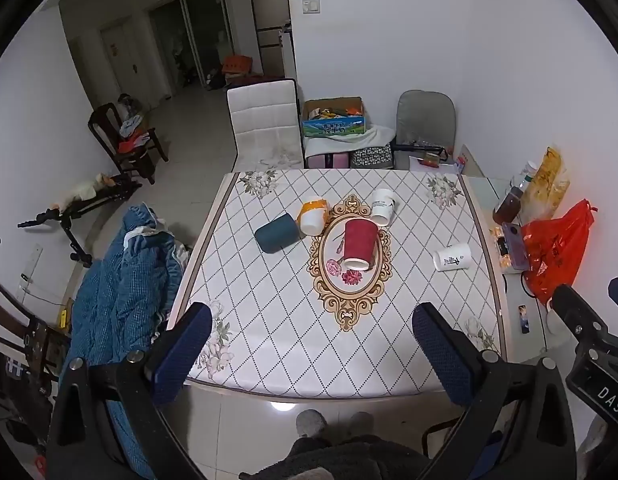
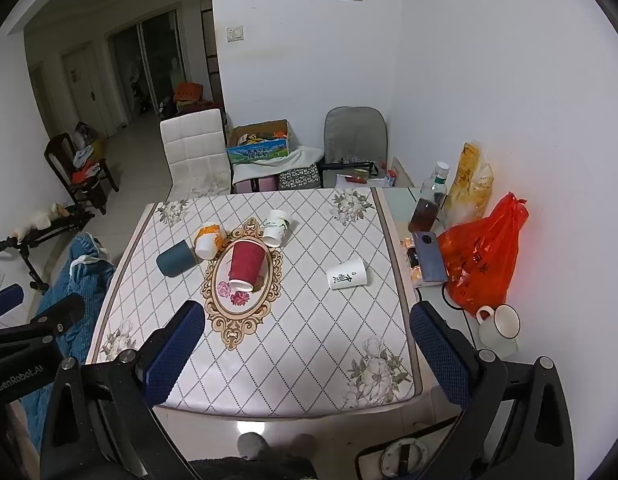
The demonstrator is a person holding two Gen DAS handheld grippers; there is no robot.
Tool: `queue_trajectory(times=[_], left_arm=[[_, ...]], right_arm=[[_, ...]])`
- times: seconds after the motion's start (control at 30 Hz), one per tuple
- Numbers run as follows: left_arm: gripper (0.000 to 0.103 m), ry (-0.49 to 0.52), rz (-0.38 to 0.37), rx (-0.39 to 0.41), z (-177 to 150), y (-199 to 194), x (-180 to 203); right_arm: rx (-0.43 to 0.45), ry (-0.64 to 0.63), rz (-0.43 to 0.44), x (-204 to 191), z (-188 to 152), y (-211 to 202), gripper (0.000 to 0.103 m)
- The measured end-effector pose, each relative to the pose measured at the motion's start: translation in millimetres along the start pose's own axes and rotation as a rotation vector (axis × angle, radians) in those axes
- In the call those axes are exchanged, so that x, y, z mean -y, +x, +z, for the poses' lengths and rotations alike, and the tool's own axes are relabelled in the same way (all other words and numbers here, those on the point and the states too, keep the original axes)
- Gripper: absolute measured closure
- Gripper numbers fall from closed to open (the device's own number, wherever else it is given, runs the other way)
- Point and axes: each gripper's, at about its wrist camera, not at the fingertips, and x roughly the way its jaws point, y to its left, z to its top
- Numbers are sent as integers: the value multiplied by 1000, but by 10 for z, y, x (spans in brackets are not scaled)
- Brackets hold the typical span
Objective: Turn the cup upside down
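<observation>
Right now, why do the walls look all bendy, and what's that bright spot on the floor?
Left wrist view: the fisheye lens curves the walls and table edges, with black corners. Right wrist view: same bending; the bright spot is lamp glare on shiny floor tiles. Cups stay sharp.

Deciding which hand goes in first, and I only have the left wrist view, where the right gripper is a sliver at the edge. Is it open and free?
Observer: Yes. The right gripper is wide open, with nothing between its fingers.
Operator: It also blocks my view of something white near the red bag. What is that?
Observer: A white mug with a dark rim and a handle. It appears to sit mouth up just in front of the red bag, off the patterned cloth.
</observation>
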Motion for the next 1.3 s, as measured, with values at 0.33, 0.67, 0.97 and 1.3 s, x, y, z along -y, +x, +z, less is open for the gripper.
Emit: queue_trajectory(times=[0.33,0.67,0.97,1.3], left_arm=[[0,6,0,-2,35,-13,-16],[0,6,6,1,14,27,17],[0,5,8,4,16,24,1],[0,5,7,6,35,-24,11]], right_arm=[[6,-9,-4,-7,6,-1,0],[8,-7,-2,49,-17,32,0],[10,-6,8,38,17,-12,0],[13,-10,13,-46,5,-23,0]])
